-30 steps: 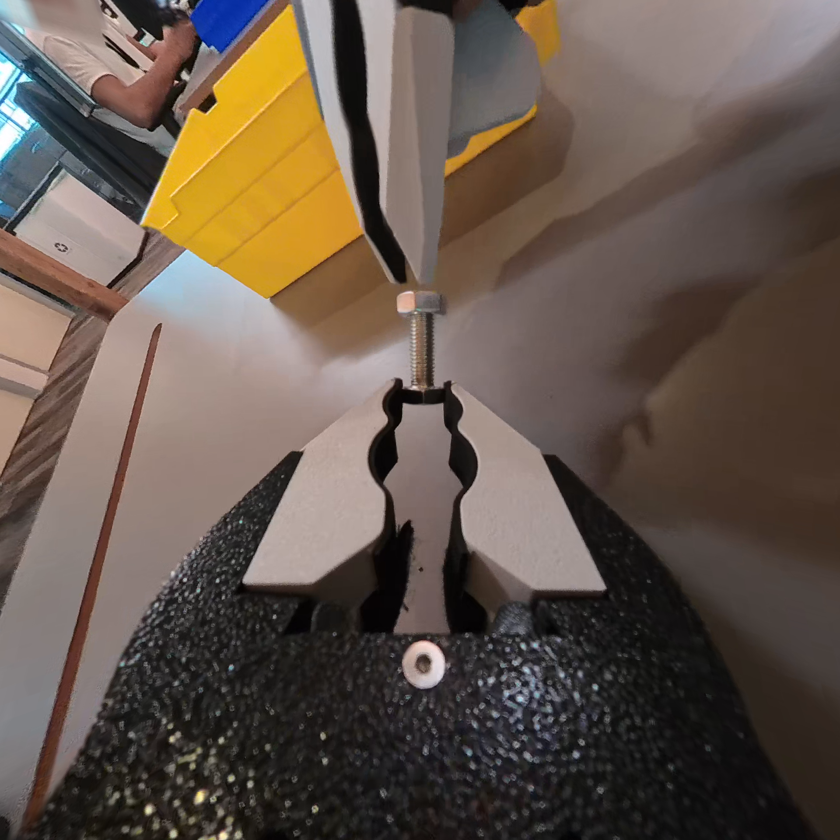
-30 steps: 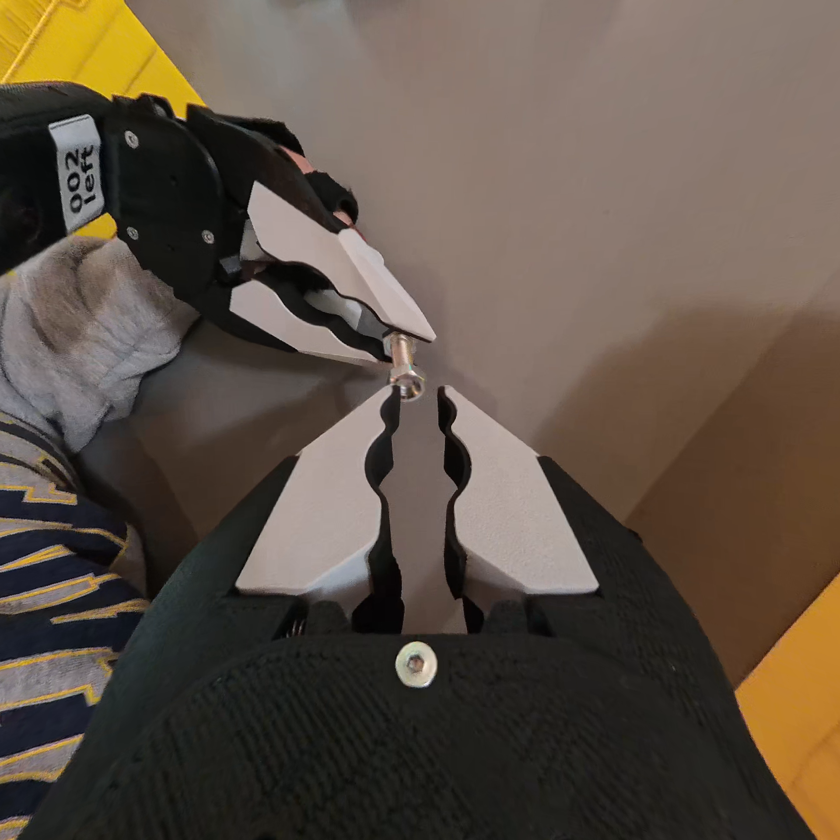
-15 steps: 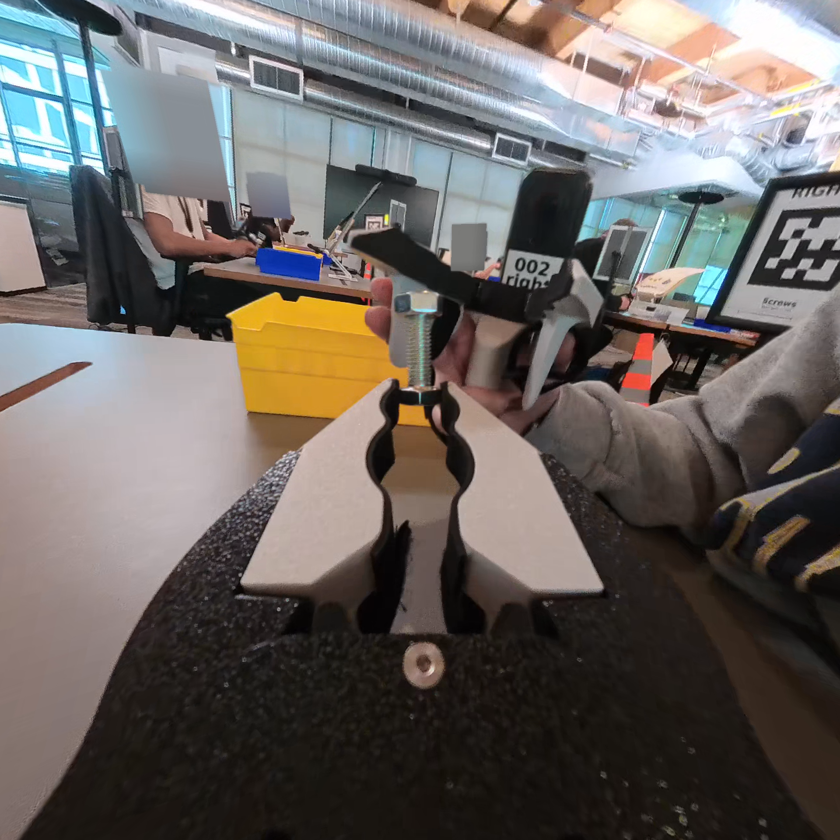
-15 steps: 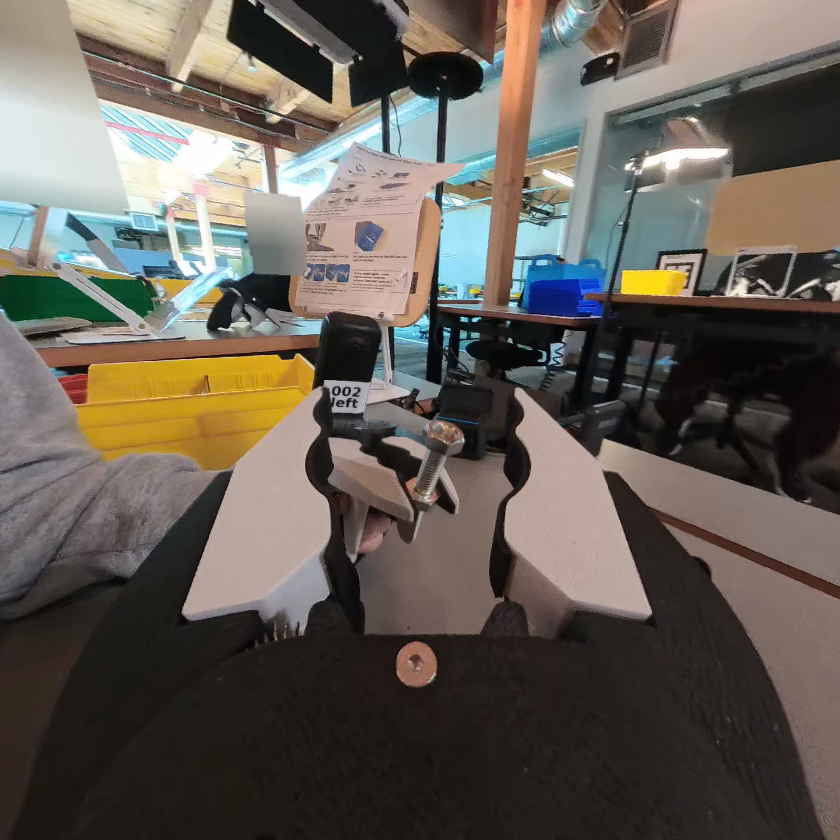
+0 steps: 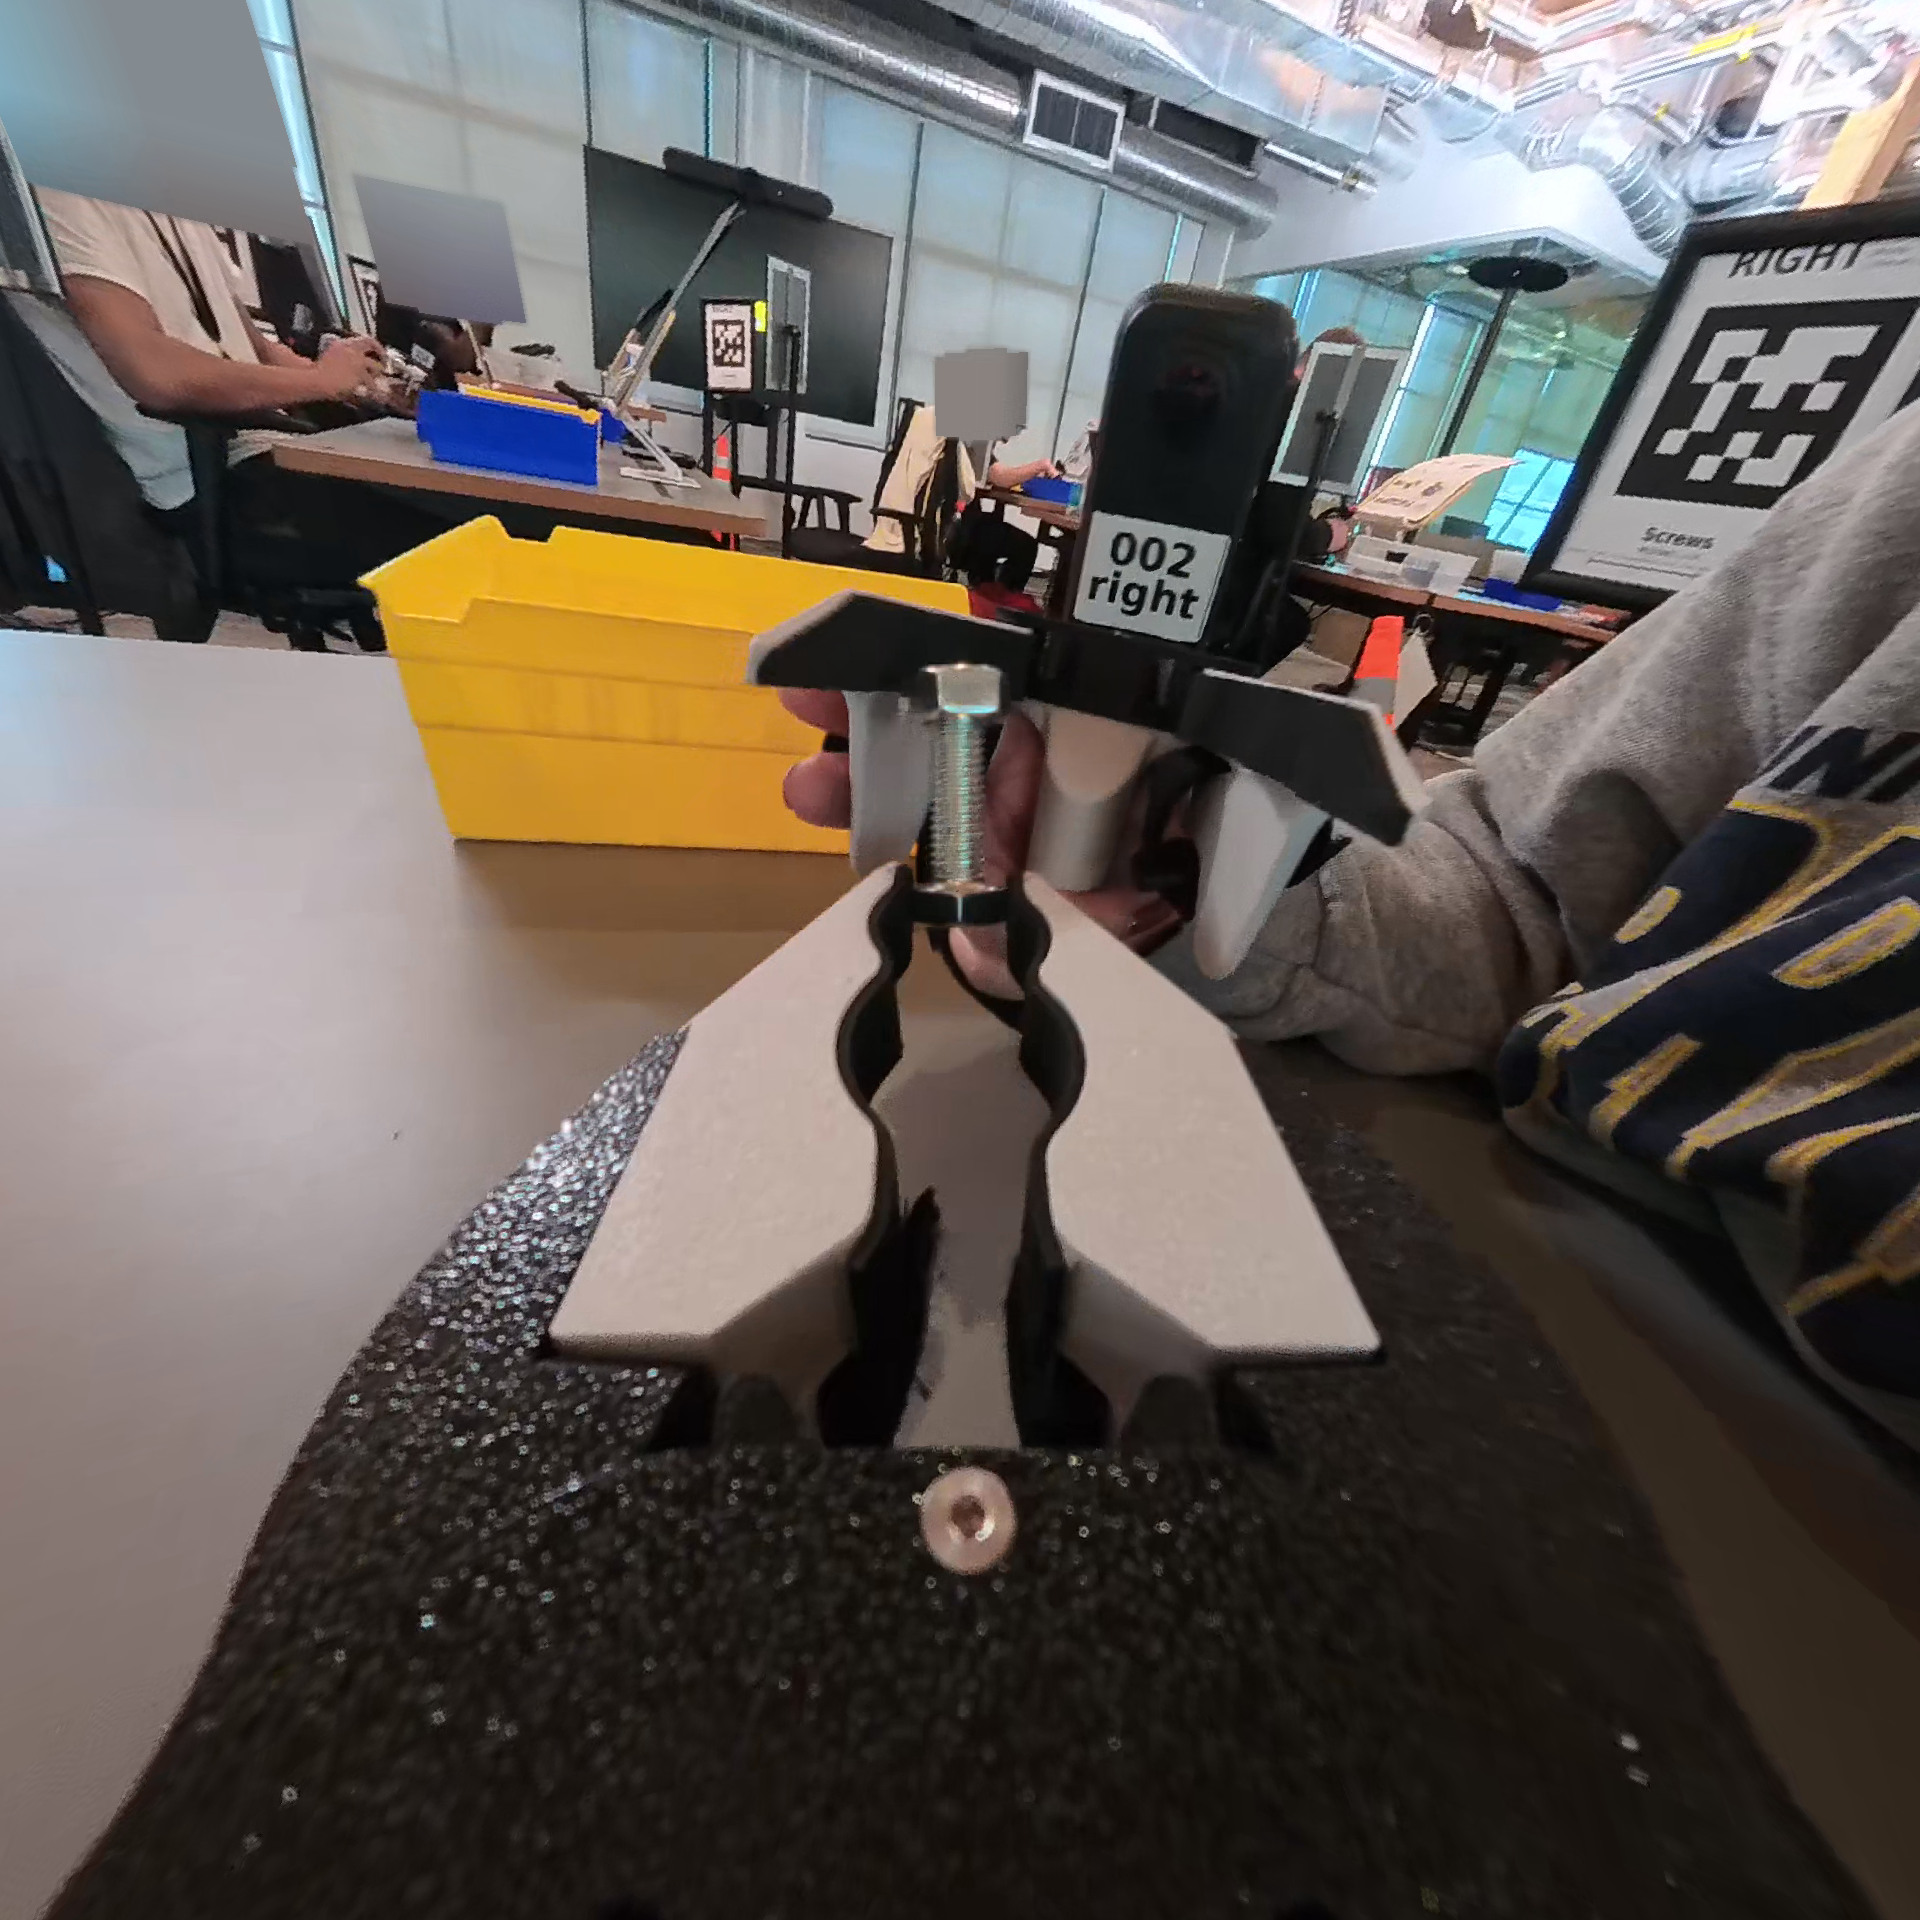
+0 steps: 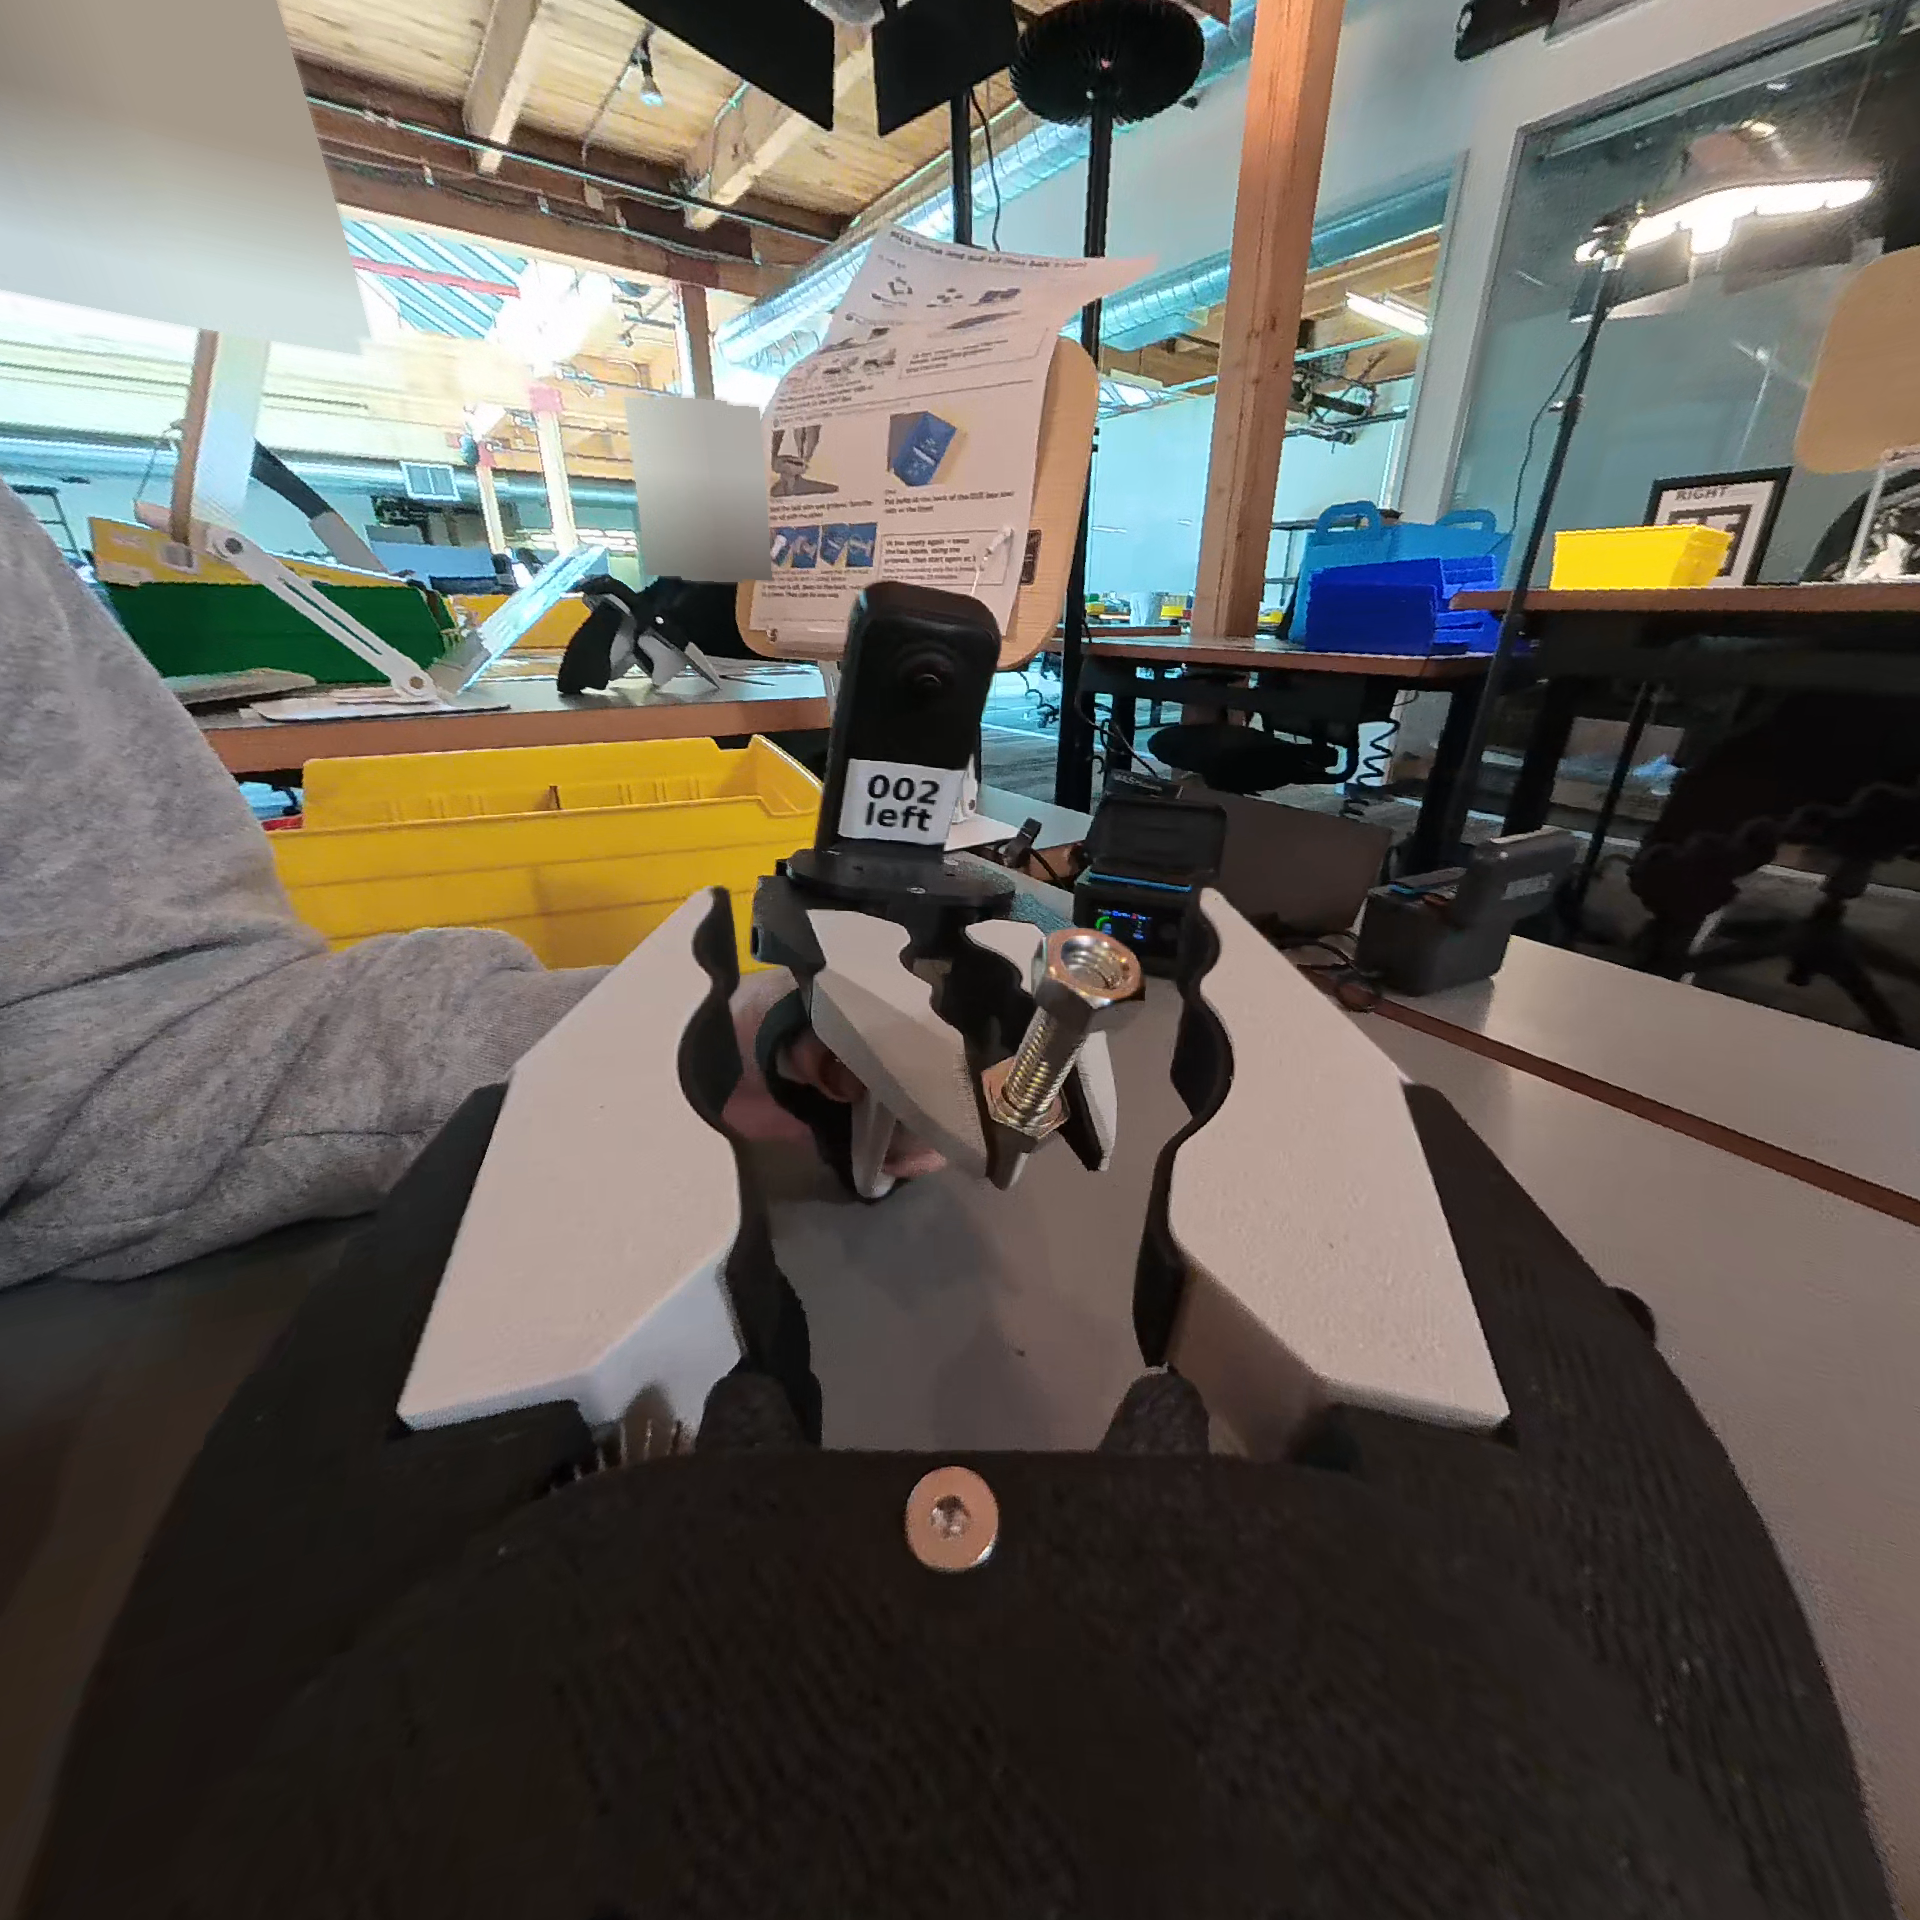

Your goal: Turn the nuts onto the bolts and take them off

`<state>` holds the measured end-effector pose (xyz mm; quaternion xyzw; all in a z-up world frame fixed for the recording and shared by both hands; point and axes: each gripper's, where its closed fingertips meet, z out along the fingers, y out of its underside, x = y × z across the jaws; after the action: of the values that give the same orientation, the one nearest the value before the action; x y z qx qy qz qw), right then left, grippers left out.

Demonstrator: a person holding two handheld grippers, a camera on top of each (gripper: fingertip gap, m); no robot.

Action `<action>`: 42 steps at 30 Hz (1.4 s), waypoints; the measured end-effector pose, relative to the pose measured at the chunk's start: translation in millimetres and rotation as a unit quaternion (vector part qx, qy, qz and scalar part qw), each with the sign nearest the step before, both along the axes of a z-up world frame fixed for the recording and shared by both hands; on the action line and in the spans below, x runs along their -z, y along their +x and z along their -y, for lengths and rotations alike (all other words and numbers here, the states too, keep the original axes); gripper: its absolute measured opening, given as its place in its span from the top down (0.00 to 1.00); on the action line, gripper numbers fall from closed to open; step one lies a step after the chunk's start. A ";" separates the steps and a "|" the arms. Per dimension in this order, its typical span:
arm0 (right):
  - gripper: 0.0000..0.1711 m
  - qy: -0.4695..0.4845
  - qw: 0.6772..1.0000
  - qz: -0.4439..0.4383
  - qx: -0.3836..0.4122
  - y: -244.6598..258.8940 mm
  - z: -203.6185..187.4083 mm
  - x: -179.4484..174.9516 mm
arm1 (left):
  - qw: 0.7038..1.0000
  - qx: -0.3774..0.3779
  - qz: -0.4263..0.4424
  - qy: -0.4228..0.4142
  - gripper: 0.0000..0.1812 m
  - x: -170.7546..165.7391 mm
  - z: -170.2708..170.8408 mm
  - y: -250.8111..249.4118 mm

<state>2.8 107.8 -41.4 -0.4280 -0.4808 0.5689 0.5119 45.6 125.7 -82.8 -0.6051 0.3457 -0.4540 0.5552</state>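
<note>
My left gripper (image 5: 958, 914) is shut on a hex nut (image 5: 958, 906) at its fingertips. A silver bolt (image 5: 958, 790) is threaded into the nut and stands upright, hex head on top. My right gripper (image 6: 961, 925) is wide open and empty. In the right wrist view the left gripper (image 6: 1023, 1138) holds the nut (image 6: 1023, 1107) ahead of my right gripper's open jaws, and the bolt (image 6: 1049, 1039) leans right with its head (image 6: 1086, 966) up. In the left wrist view the right gripper (image 5: 1060, 821) is just behind the bolt.
A yellow bin (image 5: 623, 707) stands on the grey table (image 5: 208, 935) behind the grippers and also shows in the right wrist view (image 6: 540, 842). A person's grey sleeve (image 5: 1558, 831) lies at the right. Small black devices (image 6: 1455, 914) sit at the table's far side. Left tips to right tips: about 5 centimeters.
Both grippers have tilted up from facing the tabletop to level. My right gripper has left the bolt head and opened wide. My left gripper still holds the nut and bolt.
</note>
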 end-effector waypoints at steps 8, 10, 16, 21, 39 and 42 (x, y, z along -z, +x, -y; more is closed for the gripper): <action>0.52 -0.002 1.000 0.000 -0.014 -0.3 5.9 0.1 | 1.000 -0.004 0.004 -0.002 0.91 -0.9 -0.8 -2.7; 0.52 -0.003 1.000 0.001 -0.013 0.9 4.1 0.8 | 1.000 -0.017 0.009 0.001 0.91 -2.5 -3.5 -6.6; 0.59 -0.006 1.000 -0.002 -0.004 9.5 -5.4 0.1 | 0.999 -0.032 0.036 -0.009 0.91 -7.9 -7.5 -18.3; 0.54 -0.021 1.000 -0.018 -0.015 6.7 -0.1 -3.1 | 0.999 0.030 0.004 -0.032 0.91 2.4 6.4 4.6; 0.59 -0.028 0.999 -0.021 -0.014 7.1 -3.4 0.8 | 0.999 0.031 0.012 -0.040 0.91 1.6 7.9 8.7; 0.59 -0.027 0.999 -0.024 -0.030 4.2 4.6 1.3 | 0.998 0.037 0.018 -0.046 0.91 1.1 8.2 12.2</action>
<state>7.0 103.2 -42.7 -0.4129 -0.4655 0.6071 0.4942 57.9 117.5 -83.9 -0.6084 0.3363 -0.5010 0.5155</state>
